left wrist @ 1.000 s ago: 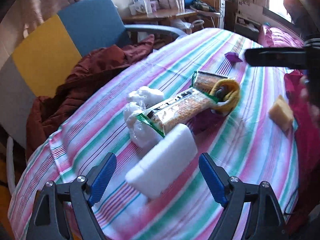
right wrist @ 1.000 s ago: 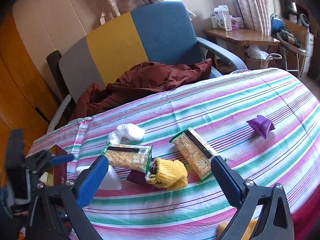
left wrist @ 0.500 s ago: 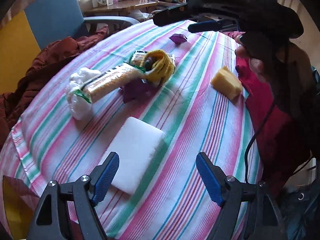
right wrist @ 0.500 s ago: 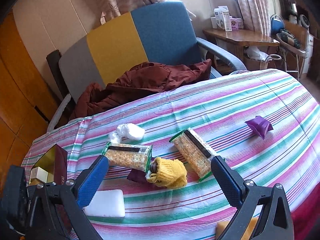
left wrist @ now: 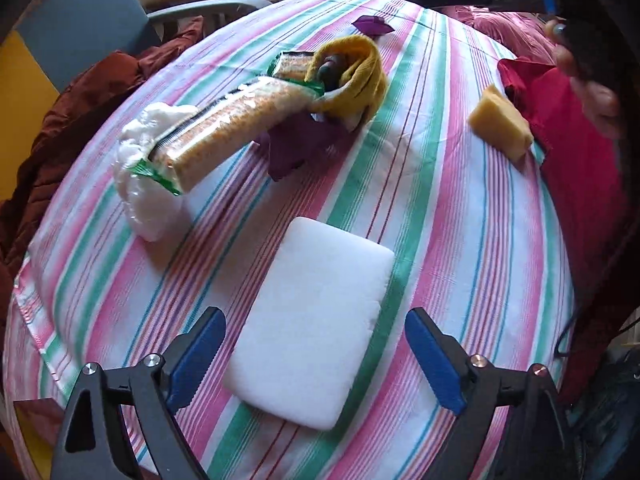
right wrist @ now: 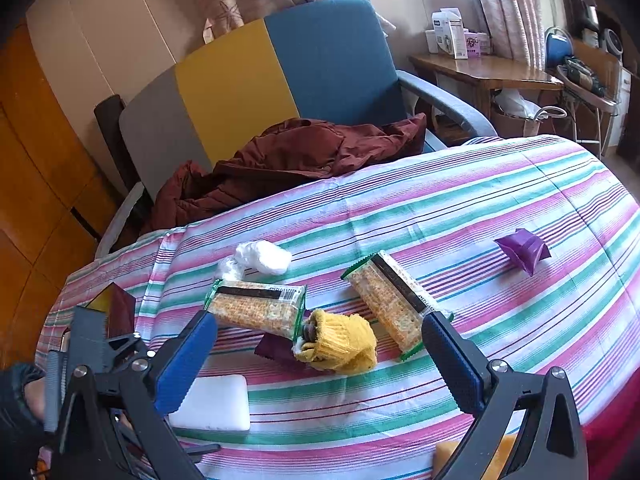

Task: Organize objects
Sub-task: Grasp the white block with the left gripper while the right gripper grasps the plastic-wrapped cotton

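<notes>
A white foam block (left wrist: 320, 280) lies flat on the striped tablecloth (left wrist: 460, 240). My left gripper (left wrist: 314, 320) points down over the block's near half; its jaws are opening and the blue pads stand clear of the block on both sides. Beyond it lie a cracker pack (left wrist: 232, 136), a yellow knitted glove (left wrist: 352, 76) and a yellow sponge (left wrist: 500, 126). My right gripper (right wrist: 318, 322) hangs open and empty above the glove (right wrist: 340, 344), between two cracker packs (right wrist: 256, 308) (right wrist: 392, 300). The white block (right wrist: 212, 402) shows at its lower left.
A crumpled white plastic wad (left wrist: 148, 200), a dark purple packet (left wrist: 300, 144) and a small purple packet (right wrist: 524, 250) also lie on the cloth. A maroon and gold box (right wrist: 114, 308) stands at the left edge. A chair (right wrist: 280, 80) with a maroon jacket (right wrist: 304, 156) is behind the table.
The left gripper tipped downward and swung over the white block, which went from tilted between the fingers to lying flat on the cloth. The right gripper kept still.
</notes>
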